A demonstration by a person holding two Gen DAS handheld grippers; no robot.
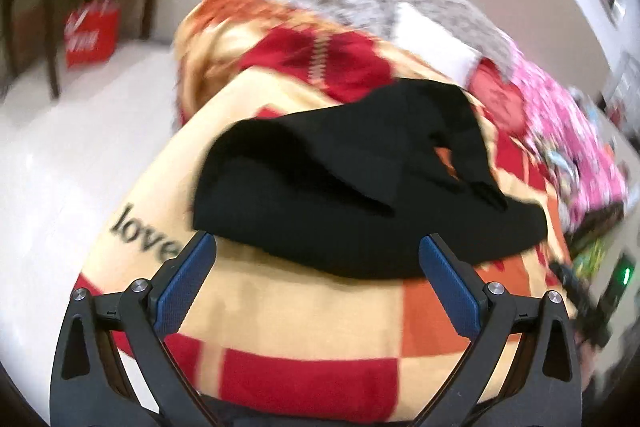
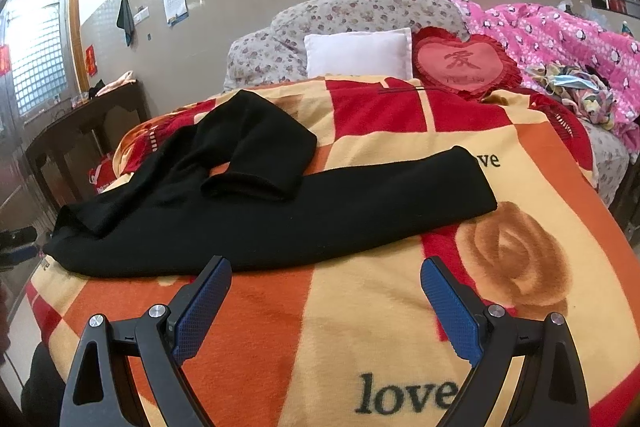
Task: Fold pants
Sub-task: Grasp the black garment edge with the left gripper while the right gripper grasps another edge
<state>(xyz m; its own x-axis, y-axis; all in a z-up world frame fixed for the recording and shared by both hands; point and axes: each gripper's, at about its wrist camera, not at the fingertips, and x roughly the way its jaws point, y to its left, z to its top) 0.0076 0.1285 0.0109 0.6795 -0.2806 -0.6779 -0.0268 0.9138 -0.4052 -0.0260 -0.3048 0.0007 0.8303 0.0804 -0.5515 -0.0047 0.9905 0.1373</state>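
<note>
The black pants are lying spread on a patterned blanket that is covering the bed, with nothing gripped yet. One leg is stretched out flat toward the right in the right wrist view, while the other leg is doubled back over the waist end, so the garment is not yet laid out evenly for a fold. The right gripper is being held just short of the near edge of the pants, its blue pads spread wide and empty, probably so that the cloth can be approached along its long side. The left gripper is likewise being held with its pads spread apart and nothing between them, poised at the bunched end of the pants; that view is blurred, so contact with the cloth cannot be told. A white pillow and a red heart cushion are resting at the head of the bed, well apart from the work. The fold is judged not yet begun.
</note>
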